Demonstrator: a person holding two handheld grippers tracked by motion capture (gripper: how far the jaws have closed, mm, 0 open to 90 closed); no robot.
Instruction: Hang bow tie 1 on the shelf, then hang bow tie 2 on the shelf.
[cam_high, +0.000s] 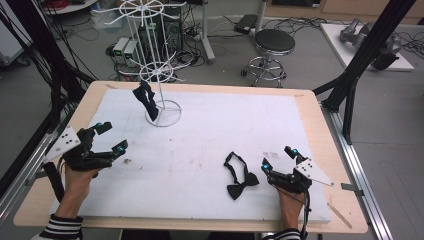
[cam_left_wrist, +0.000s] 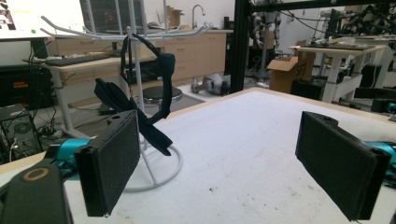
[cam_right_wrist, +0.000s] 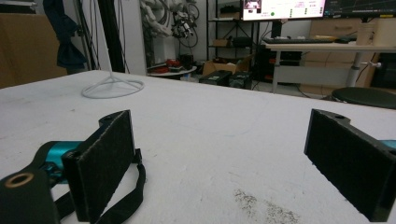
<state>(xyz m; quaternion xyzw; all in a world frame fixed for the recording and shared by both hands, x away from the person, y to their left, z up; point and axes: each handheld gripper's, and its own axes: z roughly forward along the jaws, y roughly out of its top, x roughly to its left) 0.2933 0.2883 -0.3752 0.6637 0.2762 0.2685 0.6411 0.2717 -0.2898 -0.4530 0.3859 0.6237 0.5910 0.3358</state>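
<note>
A black bow tie (cam_high: 238, 176) with its strap lies on the white mat, just left of my right gripper (cam_high: 280, 159), which stands open and holds nothing. Its strap (cam_right_wrist: 125, 198) shows beside the left jaw in the right gripper view. A second dark bow tie (cam_high: 146, 99) hangs on the white wire stand (cam_high: 162, 80) at the back left; in the left gripper view this bow tie (cam_left_wrist: 140, 114) hangs ahead on the stand (cam_left_wrist: 154, 163). My left gripper (cam_high: 111, 137) is open and empty near the mat's left edge.
The white mat (cam_high: 200, 135) covers the wooden table (cam_high: 310, 105). A black frame post (cam_high: 360, 60) rises at the right rear. Beyond the table's far edge stand a stool (cam_high: 272, 47) and cables on the floor.
</note>
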